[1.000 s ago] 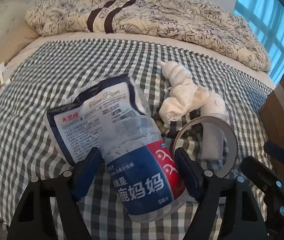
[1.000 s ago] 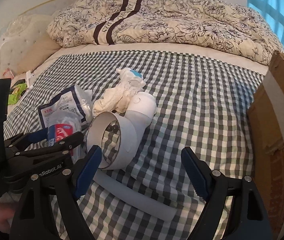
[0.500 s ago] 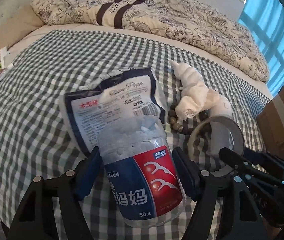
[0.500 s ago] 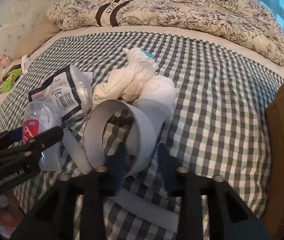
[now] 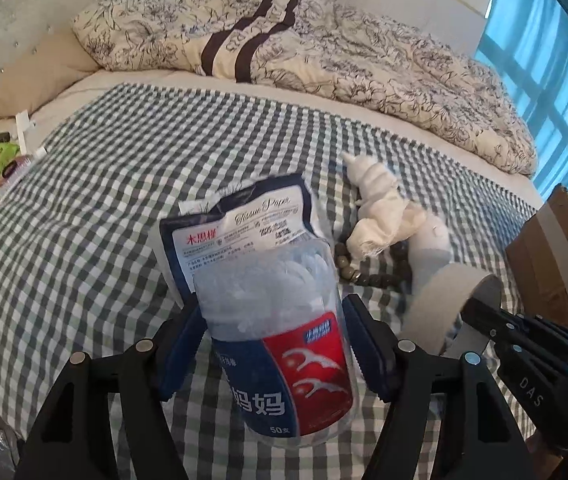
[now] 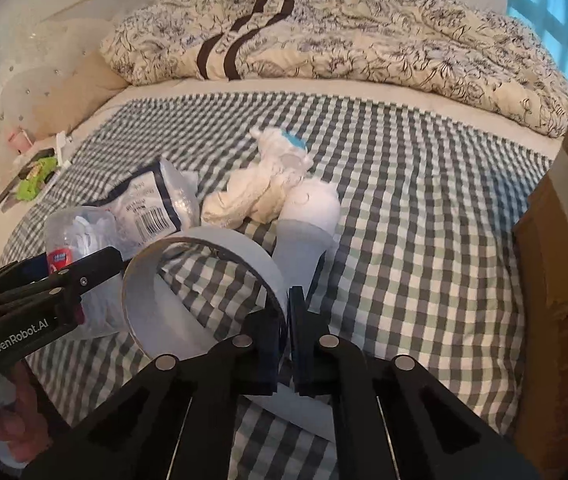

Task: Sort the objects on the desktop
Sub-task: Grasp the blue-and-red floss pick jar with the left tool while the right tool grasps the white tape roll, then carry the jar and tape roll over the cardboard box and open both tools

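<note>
Left tool clamped on one floss jar; right tool clamped on one tape roll.

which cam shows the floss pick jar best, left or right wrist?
Left wrist. The floss pick jar fills the centre, label and picks legible, gripped between the left claw fingers. Right wrist catches only its top at the left edge, mostly hidden behind the left claw.

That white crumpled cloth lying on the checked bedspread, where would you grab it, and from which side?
Grip the white crumpled cloth across its narrow middle, coming down from above. It lies long and limp on the green-and-white checked bedspread, so the waist fits between the jaws. Approach from the far side: the white sock and the string of brown wooden beads crowd its near end.
</note>
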### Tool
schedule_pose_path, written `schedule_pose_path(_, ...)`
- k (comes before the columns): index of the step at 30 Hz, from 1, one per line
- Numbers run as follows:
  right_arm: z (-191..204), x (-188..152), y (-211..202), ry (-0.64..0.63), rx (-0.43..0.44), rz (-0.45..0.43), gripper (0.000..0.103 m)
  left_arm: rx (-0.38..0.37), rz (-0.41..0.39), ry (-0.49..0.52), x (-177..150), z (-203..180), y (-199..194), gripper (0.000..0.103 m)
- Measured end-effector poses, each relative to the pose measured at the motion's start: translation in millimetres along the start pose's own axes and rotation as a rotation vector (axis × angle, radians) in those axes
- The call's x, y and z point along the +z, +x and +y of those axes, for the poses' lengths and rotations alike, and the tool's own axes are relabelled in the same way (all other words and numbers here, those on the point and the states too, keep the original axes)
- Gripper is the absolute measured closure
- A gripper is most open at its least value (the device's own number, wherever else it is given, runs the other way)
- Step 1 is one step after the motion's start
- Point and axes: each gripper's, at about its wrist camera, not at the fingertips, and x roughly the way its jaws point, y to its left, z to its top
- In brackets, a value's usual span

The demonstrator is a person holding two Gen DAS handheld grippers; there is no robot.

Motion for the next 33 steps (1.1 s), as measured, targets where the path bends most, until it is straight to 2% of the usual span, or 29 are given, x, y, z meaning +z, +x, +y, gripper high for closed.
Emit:
schedule_pose_path(9,-6.1,2.5,-43.1,0.015,-0.010,-0.092,0.099,-0.007,-0.070,0.019,4.8,-9.5,-32.4,0.035)
schedule_pose_path(22,-21.7,16.4,-123.0,0.037,-0.033,-0.239,0.099,-0.023,-0.209,0.062,24.0,-35.3,-100.2,0.035)
schedule_pose_path(33,-22.6,23.3,-176.1,0.028,-0.045,-0.330,0.099,-0.030,-0.317,0.085,35.2,-51.3,-154.3,0.035)
